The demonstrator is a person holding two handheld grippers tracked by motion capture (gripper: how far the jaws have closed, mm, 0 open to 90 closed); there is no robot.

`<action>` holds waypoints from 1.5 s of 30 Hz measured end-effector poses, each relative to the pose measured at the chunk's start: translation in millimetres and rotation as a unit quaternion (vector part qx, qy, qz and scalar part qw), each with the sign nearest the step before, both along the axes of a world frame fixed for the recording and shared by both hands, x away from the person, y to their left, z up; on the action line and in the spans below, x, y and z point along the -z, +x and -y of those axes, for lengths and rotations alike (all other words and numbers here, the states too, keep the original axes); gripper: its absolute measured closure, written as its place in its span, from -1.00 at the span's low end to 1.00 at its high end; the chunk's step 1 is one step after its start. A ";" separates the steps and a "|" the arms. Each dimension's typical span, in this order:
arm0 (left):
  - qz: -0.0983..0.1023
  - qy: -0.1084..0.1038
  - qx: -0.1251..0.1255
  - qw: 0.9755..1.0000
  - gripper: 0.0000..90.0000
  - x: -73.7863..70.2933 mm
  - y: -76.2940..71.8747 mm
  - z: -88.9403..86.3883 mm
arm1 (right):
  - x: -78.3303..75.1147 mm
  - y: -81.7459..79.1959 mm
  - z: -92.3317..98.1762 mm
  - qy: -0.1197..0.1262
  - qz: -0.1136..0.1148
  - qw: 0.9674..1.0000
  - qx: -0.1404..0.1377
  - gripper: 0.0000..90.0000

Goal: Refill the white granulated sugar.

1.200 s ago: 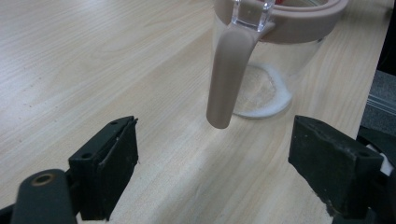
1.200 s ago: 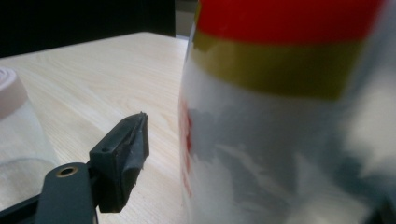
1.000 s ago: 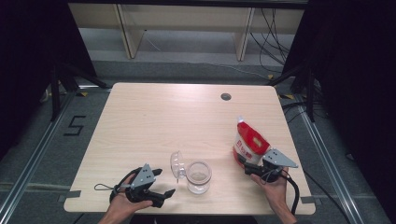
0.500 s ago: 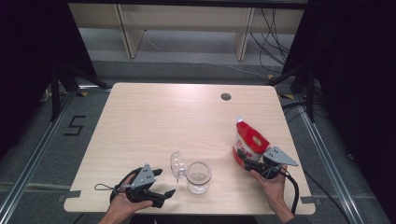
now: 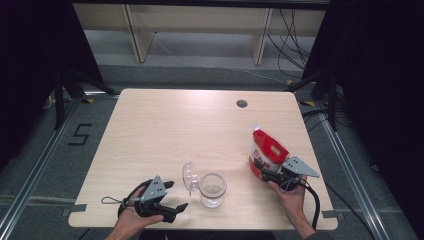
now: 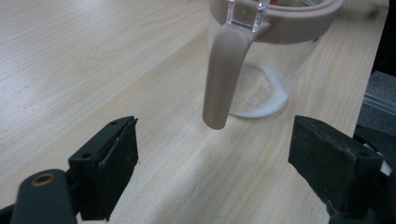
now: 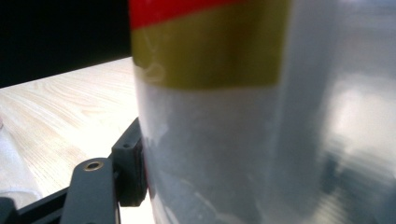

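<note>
A red and white pouch (image 5: 265,147) stands tilted at the table's right. My right gripper (image 5: 268,175) is shut on its lower part, and its jaws have just been closing with the pouch between them. In the right gripper view the pouch (image 7: 224,116) is very close and one black pad (image 7: 130,172) presses on its side. A clear glass jar (image 5: 212,189) stands near the front edge with its lid (image 5: 189,176) flipped open. My left gripper (image 5: 176,195) is open just left of the jar. In the left gripper view the jar (image 6: 261,70), its beige latch (image 6: 224,70) and some white powder (image 6: 259,95) lie ahead of the gripper (image 6: 212,158).
The wooden table (image 5: 165,125) has a round cable hole (image 5: 242,103) at the back right. Beyond the far edge are shelf legs and cables on the floor. Dark curtains hang on both sides.
The right gripper's jaws have drawn in against the pouch, and the pouch has shifted slightly. The left gripper and the jar have not moved.
</note>
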State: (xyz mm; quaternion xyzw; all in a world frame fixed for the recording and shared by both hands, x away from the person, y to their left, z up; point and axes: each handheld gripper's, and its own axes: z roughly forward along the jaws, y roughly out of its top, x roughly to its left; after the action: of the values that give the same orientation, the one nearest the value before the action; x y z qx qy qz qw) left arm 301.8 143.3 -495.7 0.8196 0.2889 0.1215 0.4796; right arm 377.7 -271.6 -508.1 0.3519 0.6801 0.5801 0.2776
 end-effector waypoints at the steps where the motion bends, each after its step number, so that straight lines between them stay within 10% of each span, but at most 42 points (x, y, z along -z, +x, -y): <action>1: 0.000 0.000 0.000 1.000 -0.66 -0.1 0.0 0.0 | 0.0 -0.4 -0.6 0.005 -0.004 1.000 0.001 -0.21; 33: 0.001 0.003 0.000 1.000 -0.66 -2.2 -0.9 -1.2 | -8.6 -6.6 1.4 -0.029 -0.020 0.999 -0.015 0.03; 45: 0.001 0.011 -0.001 1.000 -0.66 -3.4 -0.1 -3.7 | -18.0 -12.4 -2.6 -0.088 0.038 0.995 -0.026 0.06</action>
State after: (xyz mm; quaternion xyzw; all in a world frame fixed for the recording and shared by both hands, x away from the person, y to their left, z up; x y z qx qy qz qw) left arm 301.7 147.0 -492.4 0.8243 0.2881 0.1260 0.4709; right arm 365.3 -269.0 -490.1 0.2854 0.7265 0.5381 0.3181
